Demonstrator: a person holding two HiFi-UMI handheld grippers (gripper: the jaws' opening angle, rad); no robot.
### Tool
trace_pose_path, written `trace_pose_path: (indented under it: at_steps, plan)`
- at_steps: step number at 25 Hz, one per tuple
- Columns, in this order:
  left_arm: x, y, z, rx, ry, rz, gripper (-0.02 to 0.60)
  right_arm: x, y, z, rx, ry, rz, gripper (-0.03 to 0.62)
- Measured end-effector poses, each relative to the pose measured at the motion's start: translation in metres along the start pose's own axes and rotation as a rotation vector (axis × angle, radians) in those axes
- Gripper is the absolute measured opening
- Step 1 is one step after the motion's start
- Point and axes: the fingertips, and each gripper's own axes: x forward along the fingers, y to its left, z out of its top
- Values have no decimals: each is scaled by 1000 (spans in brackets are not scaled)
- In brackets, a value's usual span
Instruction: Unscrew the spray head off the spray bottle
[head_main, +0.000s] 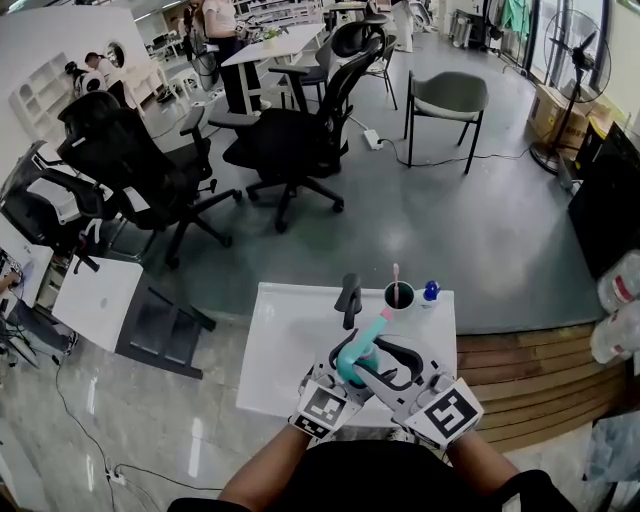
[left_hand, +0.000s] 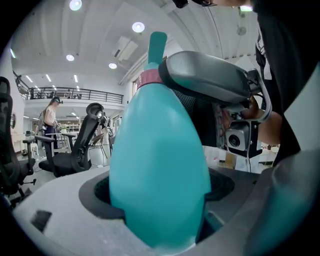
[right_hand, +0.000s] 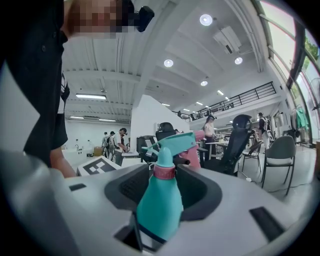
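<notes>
The person's arms are closest, reaching in from the bottom, and each hand carries a gripper. The left gripper is squeezed tight on the fat blue-green belly of the spray bottle. In the left gripper view that belly fills the gap between the jaws. I think it holds there so the bottle cannot spin. The bottle is over the near edge of the white table, about the middle of that edge. I cannot tell if its bottom touches the table. The right gripper comes in from the other side, up high by the pink ring under the spray head. Its jaws stand wide apart, one on each side of the ring. They do not pinch it, so this gripper holds nothing. That looks like the right spot for twisting, because the ring is the part that screws. The head sits on the bottle, so the job is not done. The bottle is not see-through, so I cannot tell what is inside. Near the far right corner of the table stands a dark cup with a pink-tipped stick in it. A small blue thing sits just beside the cup.
</notes>
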Motion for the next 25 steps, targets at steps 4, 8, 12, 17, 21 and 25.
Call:
trace_pose_path:
  at_steps: [4, 8, 12, 17, 21, 25]
  plan:
    - [6, -2, 5, 2, -1, -2, 448, 6, -1, 3, 21, -8, -13, 183]
    - [8, -1, 8, -7, 0, 1, 449, 8, -7, 4, 7, -16, -35, 183]
    - [7, 2, 12, -9, 4, 10, 449, 8, -7, 9, 35, -40, -41, 173]
    - [4, 2, 17, 6, 4, 11, 449, 3, -9, 12, 24, -73, -23, 155]
    - [2, -3, 16, 18, 3, -2, 449, -1, -5, 11, 38, -76, 26, 146]
    - [-1, -6, 18, 26, 3, -13, 449, -4, -2, 12, 41, -82, 55, 143]
